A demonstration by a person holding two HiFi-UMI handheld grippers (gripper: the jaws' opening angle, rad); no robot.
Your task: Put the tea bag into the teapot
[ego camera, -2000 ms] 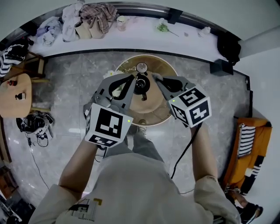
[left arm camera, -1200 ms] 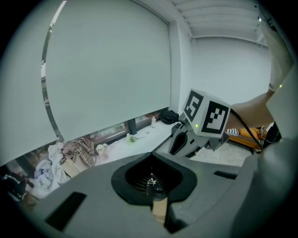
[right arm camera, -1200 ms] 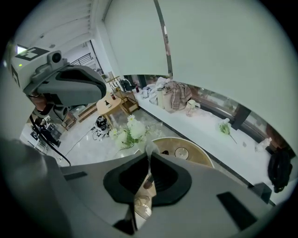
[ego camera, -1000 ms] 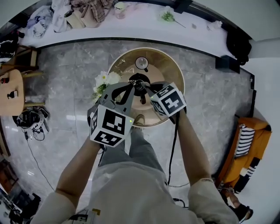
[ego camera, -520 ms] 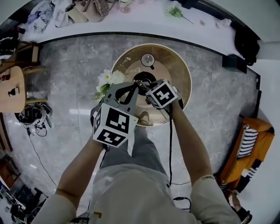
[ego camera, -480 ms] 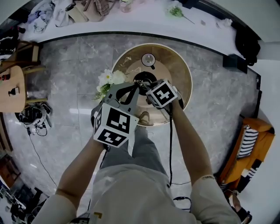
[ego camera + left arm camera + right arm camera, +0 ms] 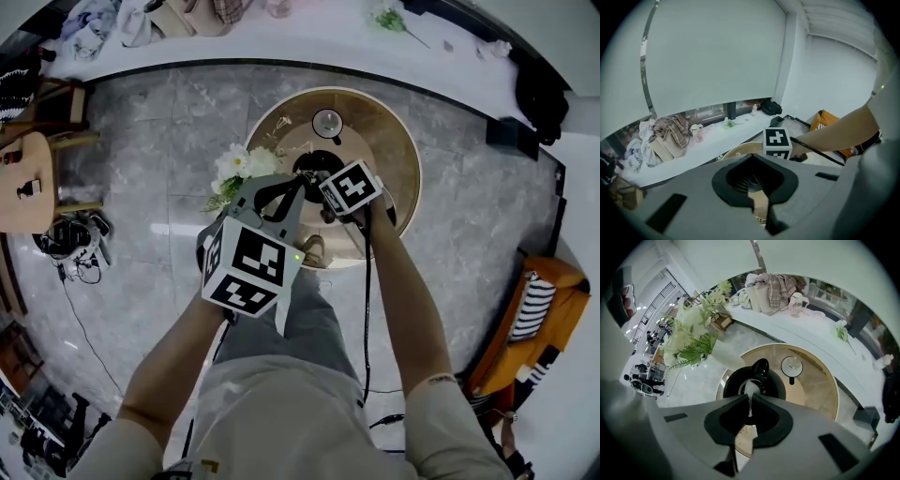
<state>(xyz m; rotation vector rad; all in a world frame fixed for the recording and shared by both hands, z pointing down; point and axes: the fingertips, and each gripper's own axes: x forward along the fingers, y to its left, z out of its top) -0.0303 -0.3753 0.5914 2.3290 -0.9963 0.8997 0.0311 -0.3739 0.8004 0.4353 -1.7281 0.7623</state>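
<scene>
Tea bag (image 7: 750, 391) over teapot (image 7: 776, 383) mouth, flowers (image 7: 686, 331) beside

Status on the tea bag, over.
Right gripper shut on tea bag, over open black teapot. Left gripper shut alongside. Flowers and glass cup off to the sides, not in the way.

The teapot (image 7: 733, 380) sits on the round table (image 7: 813, 397), cup (image 7: 791, 365) behind, flowers (image 7: 691, 336) left.
</scene>
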